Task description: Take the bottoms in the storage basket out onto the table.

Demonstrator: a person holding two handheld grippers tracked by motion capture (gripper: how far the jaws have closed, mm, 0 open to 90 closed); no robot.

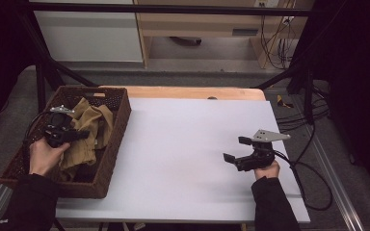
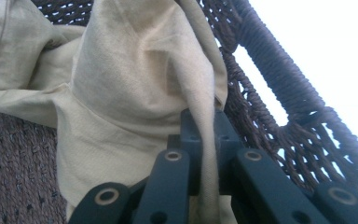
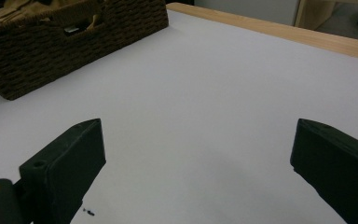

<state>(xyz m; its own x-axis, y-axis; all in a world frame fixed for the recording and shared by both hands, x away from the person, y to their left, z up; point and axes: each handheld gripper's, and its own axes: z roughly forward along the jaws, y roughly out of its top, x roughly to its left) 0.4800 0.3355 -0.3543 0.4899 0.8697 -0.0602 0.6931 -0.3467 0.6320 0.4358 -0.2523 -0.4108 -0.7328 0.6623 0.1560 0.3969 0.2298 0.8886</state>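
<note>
The left claw (image 1: 79, 135) is clamped on a fold of the tan cloth (image 1: 90, 130), which lies bunched in the woven basket (image 1: 113, 144) at the nine o'clock side of the desk (image 1: 188, 154). In the left gripper view only a narrow pleat is pinched between the jaws, just beside the basket wall. Slippage of that thin pleat is judged likely under the hanging weight; snagging on the coarse weave, dragging the basket, is also possible. The right claw (image 1: 235, 149), at four o'clock, is spread wide and holds nothing, too far off to assist.
</note>
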